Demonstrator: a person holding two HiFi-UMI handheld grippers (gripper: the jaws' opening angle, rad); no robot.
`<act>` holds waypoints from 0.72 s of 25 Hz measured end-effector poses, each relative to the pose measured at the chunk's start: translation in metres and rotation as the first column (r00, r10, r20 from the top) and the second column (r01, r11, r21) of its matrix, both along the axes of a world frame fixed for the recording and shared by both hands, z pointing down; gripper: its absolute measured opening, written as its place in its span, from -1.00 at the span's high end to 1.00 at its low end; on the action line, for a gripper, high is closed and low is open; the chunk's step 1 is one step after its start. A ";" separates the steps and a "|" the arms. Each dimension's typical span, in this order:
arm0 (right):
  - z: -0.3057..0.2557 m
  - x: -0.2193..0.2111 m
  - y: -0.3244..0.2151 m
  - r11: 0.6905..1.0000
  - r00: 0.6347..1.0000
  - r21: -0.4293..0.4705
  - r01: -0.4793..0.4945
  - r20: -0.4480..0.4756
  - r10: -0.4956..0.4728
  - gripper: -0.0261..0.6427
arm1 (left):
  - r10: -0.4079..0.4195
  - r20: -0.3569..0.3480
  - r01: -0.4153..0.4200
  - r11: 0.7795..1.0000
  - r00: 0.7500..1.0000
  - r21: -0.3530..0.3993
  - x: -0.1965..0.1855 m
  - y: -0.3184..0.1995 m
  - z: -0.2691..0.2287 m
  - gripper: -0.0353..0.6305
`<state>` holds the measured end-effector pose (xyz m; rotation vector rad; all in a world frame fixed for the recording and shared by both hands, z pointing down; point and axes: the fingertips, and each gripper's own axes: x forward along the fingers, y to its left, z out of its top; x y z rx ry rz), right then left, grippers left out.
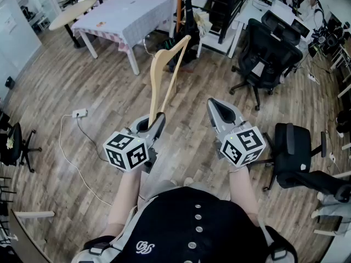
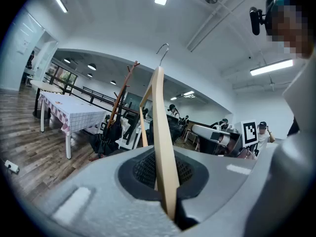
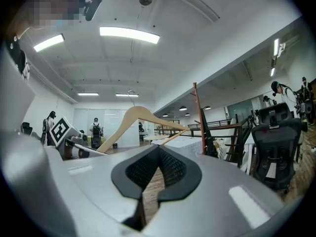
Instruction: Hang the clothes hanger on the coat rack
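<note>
A pale wooden clothes hanger [image 1: 164, 73] stands upright over the wood floor, its metal hook pointing away from me. My left gripper [image 1: 157, 119] is shut on one lower end of it. In the left gripper view the hanger [image 2: 160, 117] rises from between the jaws [image 2: 165, 181], hook uppermost. The coat rack [image 1: 179, 7], a brown pole with dark things hung at its foot, stands ahead beyond the hanger; it also shows in the left gripper view [image 2: 121, 95] and the right gripper view [image 3: 198, 120]. My right gripper [image 1: 218, 108] is shut and holds nothing, level beside the left one; its view shows the hanger [image 3: 140, 116] to the left.
A table with a checked cloth [image 1: 129, 15] stands left of the rack, and a round table [image 1: 71, 12] farther left. Black office chairs [image 1: 263, 53] [image 1: 299, 158] are on the right. A power strip with cable [image 1: 79, 113] lies on the floor at left.
</note>
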<state>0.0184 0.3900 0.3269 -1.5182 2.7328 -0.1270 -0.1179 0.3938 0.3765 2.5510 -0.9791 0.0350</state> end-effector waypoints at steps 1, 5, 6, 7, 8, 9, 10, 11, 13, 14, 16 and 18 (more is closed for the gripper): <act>0.000 0.001 0.000 1.000 1.000 0.000 -0.002 -0.007 0.002 0.92 | -0.002 0.003 0.002 1.000 1.000 0.002 0.000 0.000 -0.001 0.89; 0.002 0.011 -0.002 1.000 0.999 0.001 -0.027 -0.024 0.027 0.92 | -0.009 -0.013 0.009 1.000 1.000 0.012 -0.001 0.000 -0.004 0.89; 0.003 0.014 -0.002 0.999 0.999 0.000 -0.032 -0.021 0.032 0.92 | -0.008 -0.024 0.009 1.000 1.000 0.013 -0.001 0.001 -0.004 0.89; 0.004 0.016 -0.002 0.999 0.999 -0.001 -0.035 -0.017 0.035 0.92 | -0.007 -0.035 0.008 1.000 0.999 0.010 -0.001 0.002 -0.003 0.89; 0.004 0.017 -0.002 0.999 0.999 -0.002 -0.035 -0.014 0.035 0.92 | -0.008 -0.040 0.008 1.000 0.999 0.006 0.000 0.002 -0.002 0.89; 0.004 0.016 -0.002 0.999 0.999 -0.002 -0.034 -0.012 0.034 0.92 | -0.009 -0.040 0.009 1.000 0.999 0.003 0.000 0.002 -0.001 0.89; 0.003 0.015 -0.003 1.000 1.000 -0.002 -0.030 -0.009 0.030 0.92 | -0.010 -0.036 0.010 1.000 0.999 0.002 0.001 0.001 0.000 0.89; 0.003 0.013 -0.003 1.000 1.000 -0.003 -0.025 -0.005 0.025 0.92 | -0.009 -0.031 0.009 1.000 0.999 0.001 0.002 0.001 0.000 0.89; 0.003 0.008 -0.004 1.000 1.000 -0.007 -0.011 0.000 0.011 0.92 | -0.008 -0.026 0.008 1.000 1.000 0.001 0.004 0.000 -0.001 0.89; 0.004 0.006 -0.005 1.000 1.000 -0.009 -0.004 0.000 0.004 0.92 | -0.009 -0.024 0.009 1.000 1.000 0.003 0.005 -0.001 -0.002 0.89; 0.005 0.001 -0.006 1.000 1.000 -0.011 0.011 -0.002 -0.011 0.92 | -0.014 -0.018 0.014 1.000 1.000 0.009 0.006 -0.005 -0.004 0.89; 0.003 -0.003 -0.010 1.000 1.000 -0.007 0.024 0.001 -0.024 0.92 | -0.016 -0.006 0.016 1.000 1.000 0.017 0.010 -0.010 -0.007 0.89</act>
